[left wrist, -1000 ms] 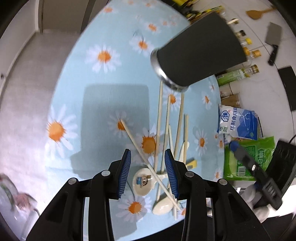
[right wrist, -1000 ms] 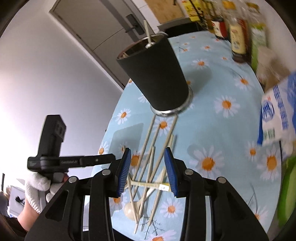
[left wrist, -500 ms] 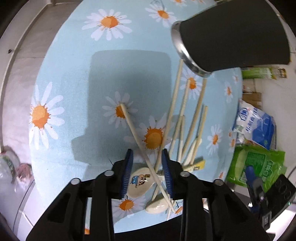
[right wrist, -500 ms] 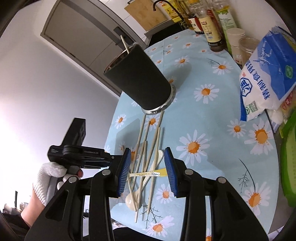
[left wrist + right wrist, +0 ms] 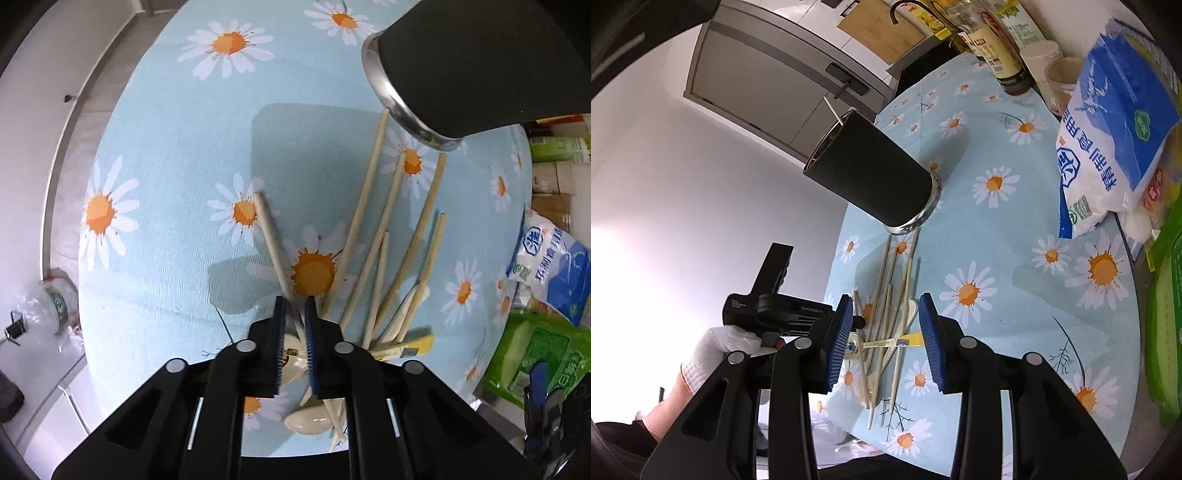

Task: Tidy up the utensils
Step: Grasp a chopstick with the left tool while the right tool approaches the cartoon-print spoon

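In the left wrist view, the left gripper (image 5: 294, 334) points down at a pile of chopsticks (image 5: 384, 243) on the daisy tablecloth (image 5: 177, 155). Its jaws have just been closing, and now they pinch one chopstick (image 5: 271, 243) that lies crosswise, on the far side of the pile from the black cup (image 5: 469, 62). A white spoon (image 5: 308, 422) lies under the gripper, well apart from the black cup. In the right wrist view, the right gripper (image 5: 884, 338) hangs above the end of the pile farthest from the black cup (image 5: 875, 177). Its jaws are spread apart with nothing pressed between them. A gloved hand (image 5: 716, 350) holds the left gripper (image 5: 862, 322) on the near side of the black cup. A blue and white bag (image 5: 1108, 122) lies well apart from the black cup.
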### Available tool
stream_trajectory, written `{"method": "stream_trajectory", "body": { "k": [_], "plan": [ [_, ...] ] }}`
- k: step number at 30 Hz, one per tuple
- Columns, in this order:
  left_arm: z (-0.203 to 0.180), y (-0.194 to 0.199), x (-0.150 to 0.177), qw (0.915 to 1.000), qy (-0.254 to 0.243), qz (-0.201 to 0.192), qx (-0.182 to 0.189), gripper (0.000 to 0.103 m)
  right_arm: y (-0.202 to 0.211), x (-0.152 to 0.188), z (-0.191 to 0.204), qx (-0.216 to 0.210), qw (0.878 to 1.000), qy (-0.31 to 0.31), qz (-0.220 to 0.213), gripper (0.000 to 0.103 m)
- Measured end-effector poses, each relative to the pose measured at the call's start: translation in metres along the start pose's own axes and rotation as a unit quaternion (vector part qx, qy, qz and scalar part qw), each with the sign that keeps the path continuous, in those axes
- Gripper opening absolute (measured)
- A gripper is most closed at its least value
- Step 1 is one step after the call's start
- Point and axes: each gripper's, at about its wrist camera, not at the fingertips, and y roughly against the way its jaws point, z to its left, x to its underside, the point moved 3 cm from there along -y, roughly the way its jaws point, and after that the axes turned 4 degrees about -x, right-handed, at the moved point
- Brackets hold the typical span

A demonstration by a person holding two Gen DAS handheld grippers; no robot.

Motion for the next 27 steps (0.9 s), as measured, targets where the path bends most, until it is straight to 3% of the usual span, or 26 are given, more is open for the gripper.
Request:
{"method": "stream_trajectory", "body": {
  "k": [12,20,27],
  "plan": [
    [0.004,0.026,0.019,0.9975,0.039,-0.059,0.004,0.003,-0.021,-0.001,-0.016,-0.045,0.997,-0.014,0.064,0.038],
    [0.011,0.052,0.045,0.9913,0.067,-0.102,0.049,0.003,-0.043,0.001,-0.010,-0.063,0.992,-0.006,0.113,0.038],
    [0.018,0.070,0.073,0.9840,0.066,-0.140,0.088,0.003,-0.052,0.000,0.019,-0.033,0.986,0.083,0.144,0.038]
  ]
}}
